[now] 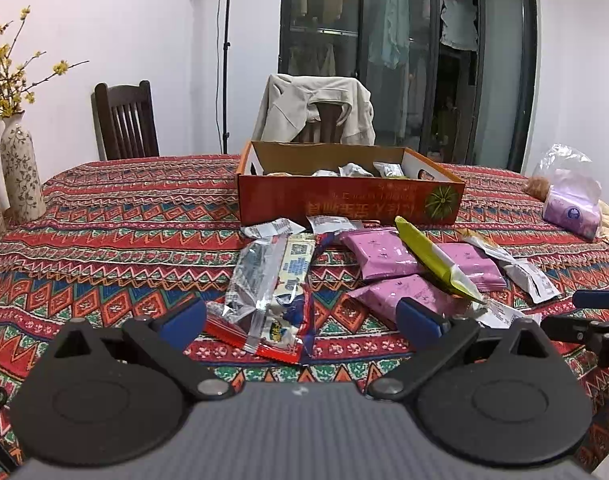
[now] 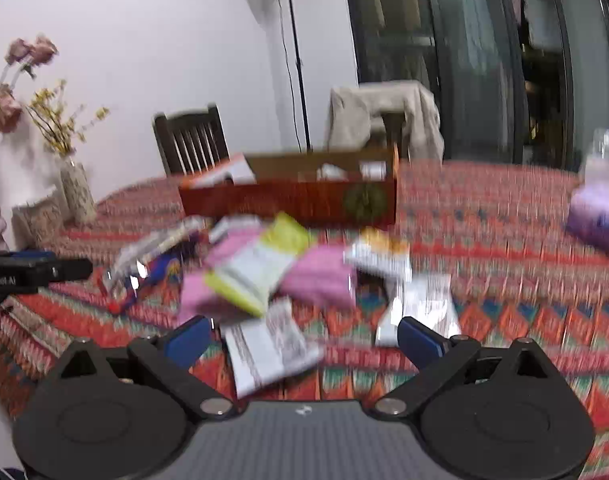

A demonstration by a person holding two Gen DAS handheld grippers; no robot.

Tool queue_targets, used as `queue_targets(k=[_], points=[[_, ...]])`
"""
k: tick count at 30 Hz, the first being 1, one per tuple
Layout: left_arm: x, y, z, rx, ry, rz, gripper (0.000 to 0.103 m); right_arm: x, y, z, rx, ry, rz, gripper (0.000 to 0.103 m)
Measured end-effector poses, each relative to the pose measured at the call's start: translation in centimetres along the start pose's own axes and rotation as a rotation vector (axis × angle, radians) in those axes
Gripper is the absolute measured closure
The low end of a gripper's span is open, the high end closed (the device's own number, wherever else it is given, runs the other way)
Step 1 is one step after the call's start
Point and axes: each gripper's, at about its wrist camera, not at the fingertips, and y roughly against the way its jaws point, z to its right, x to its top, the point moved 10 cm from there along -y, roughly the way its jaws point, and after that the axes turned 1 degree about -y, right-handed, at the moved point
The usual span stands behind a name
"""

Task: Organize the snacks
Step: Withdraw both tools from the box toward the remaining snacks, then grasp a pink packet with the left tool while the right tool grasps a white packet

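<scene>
Crinkly foil packets (image 1: 272, 280) lie heaped just in front of the orange box (image 1: 344, 204); left gripper (image 1: 300, 316) and right gripper (image 2: 300, 338) both hover spread wide, empty. Risk: overlapping wrappers, so one pinch may drag neighbours.

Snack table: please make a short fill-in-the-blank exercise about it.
1. The yellow-green packet lies across the ____ packets.
2. The cardboard box stands ____ the loose snacks, seen from the tongs.
3. Both the left tongs and the right tongs are ____.

Missing words: pink; behind; open
</scene>
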Motion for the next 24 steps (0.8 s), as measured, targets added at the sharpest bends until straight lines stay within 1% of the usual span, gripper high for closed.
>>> queue_targets(k=[7,10,11,13,15,17,19,20,21,22,23,24], points=[[0.4,-0.6,0.8,-0.012,-0.016,-0.004,0.000,0.0,-0.3,1.0,-0.027,-0.014,0.004,0.003],[0.3,-1.1,1.1,-0.026,-0.006,-0.021,0.000,-0.3,-0.5,0.7,-0.008,-0.009,-0.010,0.003],[0.2,-1.4,1.4,-0.037,-0.002,-0.028,0.000,-0.1,-0.7,0.5,0.006,-0.004,-0.016,0.004],[0.2,-1.9,2.3,-0.089,0.007,-0.047,0.000,0.0,-1.4,-0.2,0.024,0.014,-0.026,0.006],[0.1,-2.5,3.5,-0.139,0.012,-0.074,0.000,-0.1,-2.1,-1.2,0.033,0.051,-0.037,0.012],[-0.1,-3.5,4.6,-0.160,0.012,-0.107,0.002,0.0,-2.9,-2.3,0.041,0.105,-0.046,0.016],[-0.2,-4.6,5.3,-0.176,0.017,-0.132,0.006,0.0,-3.9,-3.2,0.048,0.138,-0.059,0.018],[-0.2,-5.2,5.5,-0.180,0.034,-0.142,0.007,0.0,-4.3,-3.3,0.047,0.147,-0.067,0.022],[-0.1,-5.8,5.5,-0.181,0.058,-0.155,0.008,-0.1,-4.8,-3.5,0.046,0.160,-0.081,0.027],[0.0,-6.4,5.4,-0.178,0.084,-0.164,0.011,-0.2,-5.4,-3.7,0.042,0.173,-0.099,0.031],[0.2,-7.0,5.3,-0.173,0.109,-0.172,0.013,-0.5,-5.8,-3.7,0.043,0.179,-0.125,0.038],[0.4,-7.7,5.1,-0.168,0.132,-0.182,0.013,-0.5,-5.9,-3.7,0.050,0.174,-0.128,0.041]])
